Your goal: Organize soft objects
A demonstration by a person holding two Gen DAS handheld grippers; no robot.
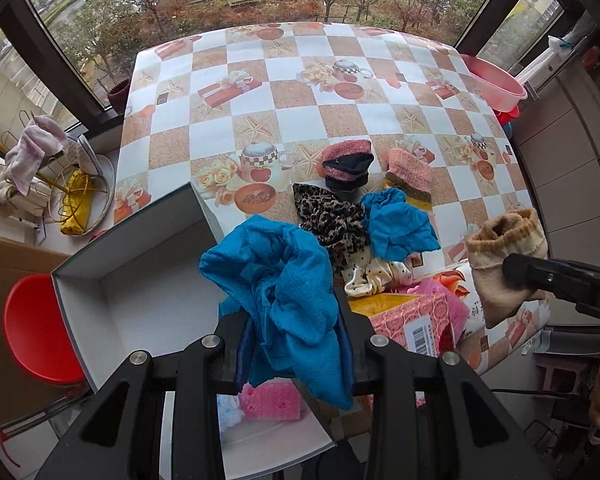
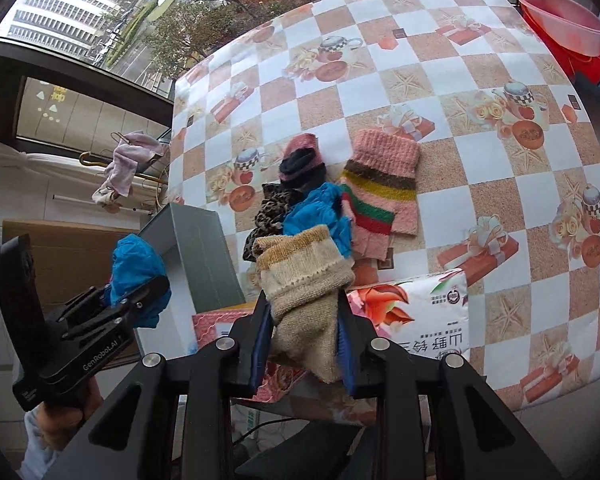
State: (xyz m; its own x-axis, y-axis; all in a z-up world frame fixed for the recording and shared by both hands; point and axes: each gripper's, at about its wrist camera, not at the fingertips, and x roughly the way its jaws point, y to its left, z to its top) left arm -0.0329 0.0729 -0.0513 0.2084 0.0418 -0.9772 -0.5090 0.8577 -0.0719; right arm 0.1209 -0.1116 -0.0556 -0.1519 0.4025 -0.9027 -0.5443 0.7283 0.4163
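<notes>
The left gripper (image 1: 296, 320) is clamping a crumpled blue cloth (image 1: 276, 280), and the open grey box (image 1: 140, 288) is lying just beside and below its left finger. The right gripper (image 2: 304, 332) is pinching a beige sock (image 2: 304, 280) between narrow jaws, above the tissue pack (image 2: 428, 312). Ahead of both grippers, a leopard scrunchie (image 1: 332, 216), a second blue cloth (image 1: 396, 220) and a striped pink sock (image 2: 380, 184) are waiting on the checked tablecloth (image 1: 340, 120). Recommended: carry each item fully over the box interior before releasing, keeping trailing fabric clear of the box wall.
</notes>
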